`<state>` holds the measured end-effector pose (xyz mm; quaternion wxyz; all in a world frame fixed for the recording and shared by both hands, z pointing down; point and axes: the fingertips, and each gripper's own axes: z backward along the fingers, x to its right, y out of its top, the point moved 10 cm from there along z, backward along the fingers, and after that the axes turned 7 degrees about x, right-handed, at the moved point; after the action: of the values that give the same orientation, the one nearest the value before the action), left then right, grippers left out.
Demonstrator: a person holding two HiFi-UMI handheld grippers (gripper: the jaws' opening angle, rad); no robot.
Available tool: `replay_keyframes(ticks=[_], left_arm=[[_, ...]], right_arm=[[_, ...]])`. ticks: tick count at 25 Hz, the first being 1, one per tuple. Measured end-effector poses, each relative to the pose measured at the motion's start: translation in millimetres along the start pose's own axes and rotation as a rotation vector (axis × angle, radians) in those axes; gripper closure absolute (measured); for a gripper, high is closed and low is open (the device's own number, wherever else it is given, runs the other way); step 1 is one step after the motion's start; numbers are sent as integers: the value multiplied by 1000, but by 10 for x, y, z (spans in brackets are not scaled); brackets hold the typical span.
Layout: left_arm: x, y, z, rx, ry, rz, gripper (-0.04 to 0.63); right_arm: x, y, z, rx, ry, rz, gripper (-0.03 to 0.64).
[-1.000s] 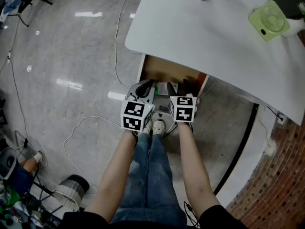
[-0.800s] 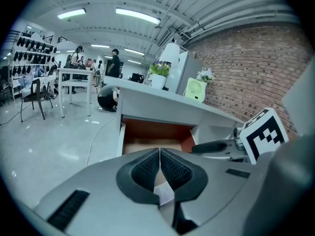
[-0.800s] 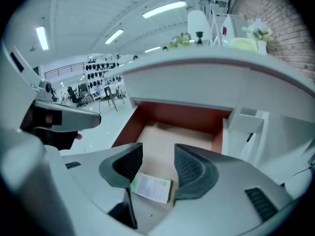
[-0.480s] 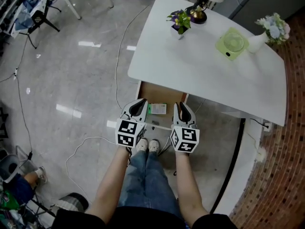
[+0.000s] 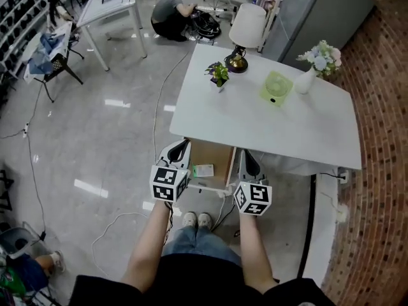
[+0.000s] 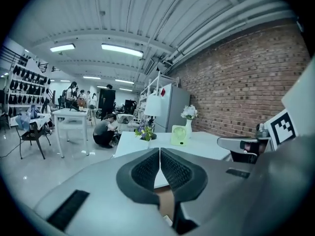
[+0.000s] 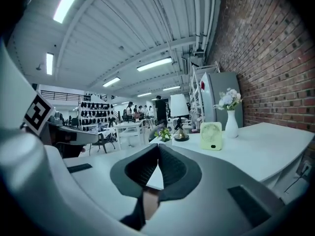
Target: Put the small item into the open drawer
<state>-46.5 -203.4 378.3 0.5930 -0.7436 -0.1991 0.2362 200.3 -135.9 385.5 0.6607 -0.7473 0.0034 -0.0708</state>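
Head view: white counter [image 5: 280,126] with its drawer [image 5: 213,153] pulled open at the 6 o'clock edge. The small item [image 5: 204,170], a flat green-and-white packet, lies inside the drawer on the brown bottom, toward the front panel. No gripper touches it.

Left gripper [image 5: 180,147] sits at 9 o'clock of the drawer and the right gripper [image 5: 246,159] at 3 o'clock. Both are above drawer level and point toward the counter.

Left gripper view: the left gripper's [image 6: 160,152] jaws are closed, pads meeting along the midline, nothing between them.

Right gripper view: the right gripper's [image 7: 158,149] jaws have just been closing. The pads now meet at the tips and are empty.

On the counter, far side: table lamp [image 5: 245,30] at 12 o'clock, potted plant [image 5: 218,74] just beside it toward 7 o'clock, green fan [image 5: 275,87] toward 1 o'clock, and a vase of flowers [image 5: 313,69] at 2 o'clock.

A person [image 5: 171,8] crouches on the floor beyond the counter.
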Motion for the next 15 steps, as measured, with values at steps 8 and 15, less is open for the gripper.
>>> replay_keyframes(ticks=[8,15], left_arm=[[80,334,102,63,-10,-44,571],[68,460,77,92,-19,-59,571]], right_arm=[[86,297,316,71,-26,30,614],[136,385,328,113,-35,39,615]])
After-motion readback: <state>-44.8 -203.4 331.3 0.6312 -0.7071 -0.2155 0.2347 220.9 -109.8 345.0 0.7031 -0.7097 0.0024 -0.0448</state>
